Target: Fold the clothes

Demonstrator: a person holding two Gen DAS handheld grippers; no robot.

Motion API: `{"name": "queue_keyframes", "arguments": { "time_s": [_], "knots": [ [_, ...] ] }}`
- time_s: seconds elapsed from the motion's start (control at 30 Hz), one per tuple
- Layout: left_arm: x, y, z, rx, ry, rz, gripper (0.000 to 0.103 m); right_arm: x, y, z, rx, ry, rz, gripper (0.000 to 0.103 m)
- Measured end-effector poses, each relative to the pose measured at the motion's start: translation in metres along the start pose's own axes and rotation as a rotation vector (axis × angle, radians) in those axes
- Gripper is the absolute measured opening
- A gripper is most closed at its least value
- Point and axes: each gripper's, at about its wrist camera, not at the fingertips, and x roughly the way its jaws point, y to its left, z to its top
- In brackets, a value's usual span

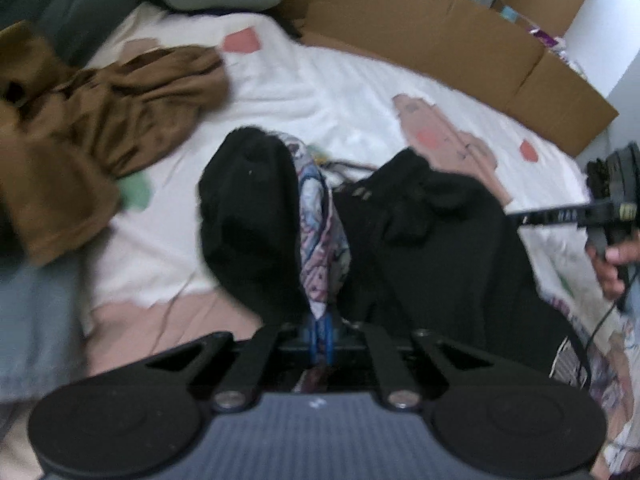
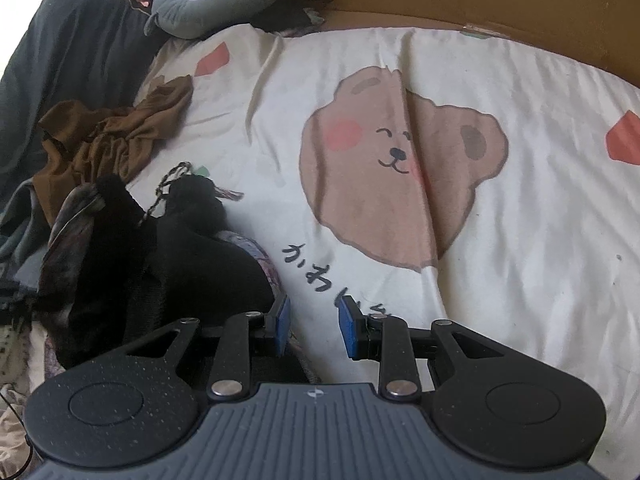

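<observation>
Holding item: black garment [image 1: 440,240] with patterned lining, heaped on the bear-print bed sheet [image 2: 500,220] at the near left of the bed. Left gripper [image 1: 322,320]: fingers clenched on a thin fold of the patterned lining, cloth hanging up from the pinch. Right gripper [image 2: 312,326]: fingers released, nothing between them, hovering just beside the garment's edge. Brown garment [image 1: 120,120]: crumpled, well apart, unfolded. Risks, judged: the slim pinch may catch lining only, so the layers separate or slip free when lifted; a dangling drawcord may snag; one-sided lifting may bunch the fold.
</observation>
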Motion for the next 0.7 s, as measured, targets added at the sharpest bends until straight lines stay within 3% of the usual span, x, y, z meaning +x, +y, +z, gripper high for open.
{"name": "queue_keyframes", "arguments": {
  "time_s": [0.1, 0.7],
  "knots": [
    [-0.012, 0.014, -0.014, -0.012, 0.034, 0.042, 0.004, 0.002, 0.002, 0.003, -0.004, 0.003, 0.021, 0.044],
    [-0.023, 0.089, -0.068, -0.082, 0.190, 0.284, 0.004, 0.037, 0.029, -0.009, -0.113, 0.120, 0.039, 0.045]
  ]
}}
